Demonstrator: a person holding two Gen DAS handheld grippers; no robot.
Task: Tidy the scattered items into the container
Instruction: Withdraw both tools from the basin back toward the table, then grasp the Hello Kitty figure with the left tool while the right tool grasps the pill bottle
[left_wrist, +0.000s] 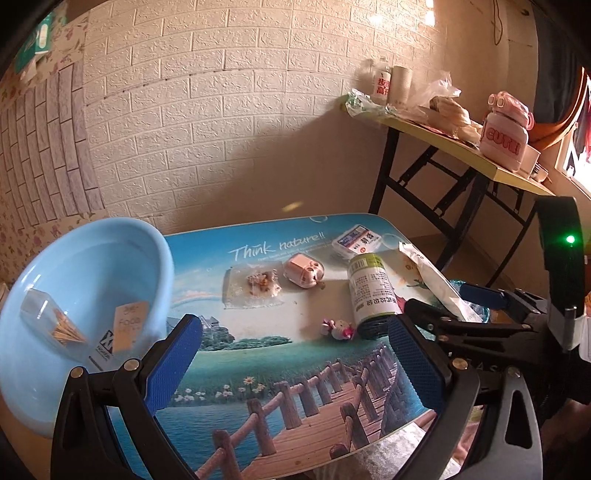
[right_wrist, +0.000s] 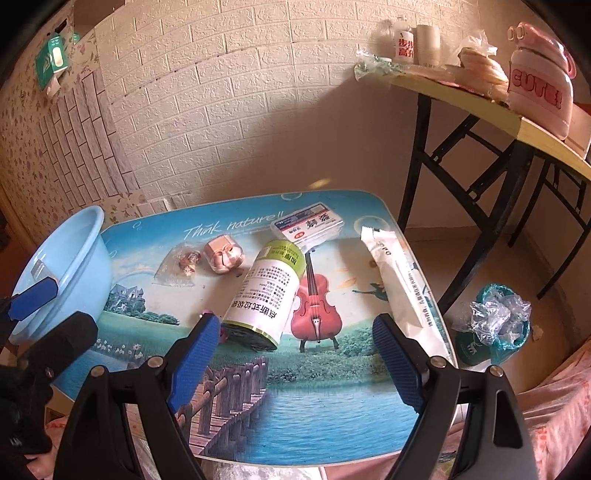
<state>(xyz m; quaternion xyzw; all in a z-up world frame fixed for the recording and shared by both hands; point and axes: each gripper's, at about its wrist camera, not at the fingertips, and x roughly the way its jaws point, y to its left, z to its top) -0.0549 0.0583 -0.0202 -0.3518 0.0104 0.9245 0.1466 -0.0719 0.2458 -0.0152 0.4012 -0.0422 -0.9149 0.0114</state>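
Observation:
A light blue basin (left_wrist: 110, 254) stands at the table's left edge, also seen in the right wrist view (right_wrist: 79, 254). It holds a clear toothpick box (left_wrist: 51, 317) and an orange card (left_wrist: 127, 325). On the table lie a clear bag of trinkets (left_wrist: 255, 286), a pink cube toy (left_wrist: 303, 272), a small cat figure (left_wrist: 338, 328), a green-topped roll of bags (right_wrist: 266, 291), a white medicine box (right_wrist: 308, 223) and a long white packet (right_wrist: 393, 273). My left gripper (left_wrist: 291, 365) is open and empty above the table's front. My right gripper (right_wrist: 295, 365) is open and empty, just in front of the roll.
The low table (right_wrist: 332, 424) carries a printed landscape picture. A yellow folding table (right_wrist: 546, 136) with bottles, bags and a pink "CUTE" case (right_wrist: 541, 85) stands at the back right. A bin with a plastic liner (right_wrist: 495, 325) sits on the floor to the right.

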